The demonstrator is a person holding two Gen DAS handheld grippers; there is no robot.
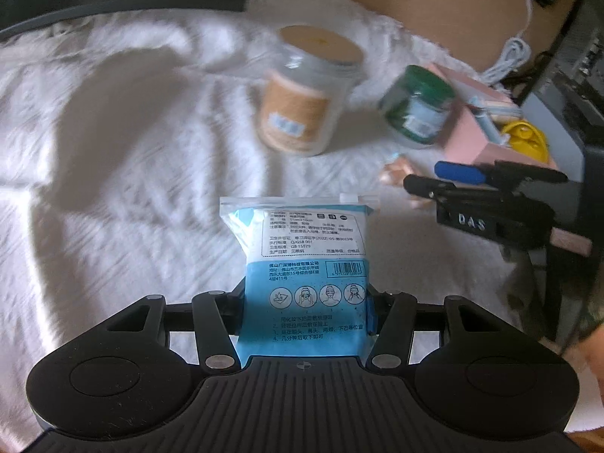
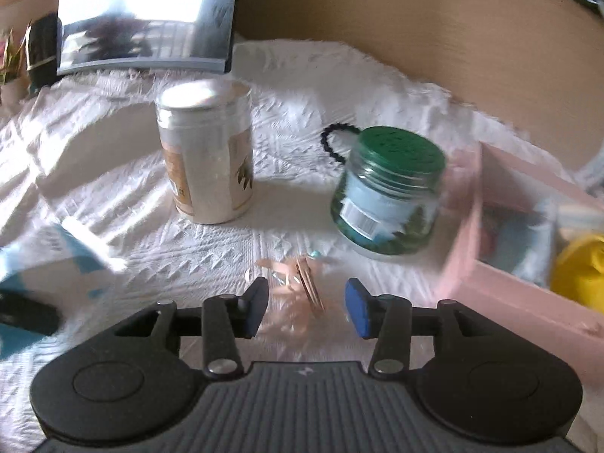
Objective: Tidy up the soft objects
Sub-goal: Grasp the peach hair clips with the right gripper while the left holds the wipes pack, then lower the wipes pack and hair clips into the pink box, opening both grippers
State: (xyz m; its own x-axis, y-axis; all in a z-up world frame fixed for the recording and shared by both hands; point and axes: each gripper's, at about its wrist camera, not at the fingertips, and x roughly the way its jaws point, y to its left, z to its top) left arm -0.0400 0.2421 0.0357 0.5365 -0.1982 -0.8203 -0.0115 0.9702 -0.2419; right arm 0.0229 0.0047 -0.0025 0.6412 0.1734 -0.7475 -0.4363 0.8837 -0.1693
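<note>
My left gripper (image 1: 304, 302) is shut on a blue and white soft packet (image 1: 302, 249) and holds it upright above the white cloth (image 1: 113, 151). My right gripper (image 2: 305, 307) is open, its blue pads on either side of a pink ribbon hair clip (image 2: 298, 283) that lies on the cloth. The right gripper also shows at the right of the left wrist view (image 1: 472, 185), close to the clip (image 1: 396, 170). A black hair tie (image 2: 332, 139) lies behind the green-lidded jar (image 2: 389, 192).
A tall jar with a tan label (image 2: 207, 151) stands on the cloth. A pink open box (image 2: 490, 264) at the right holds a yellow item (image 2: 581, 271) and other things. A laptop (image 2: 147, 19) sits at the back left. A white cable (image 1: 509, 56) lies at the back.
</note>
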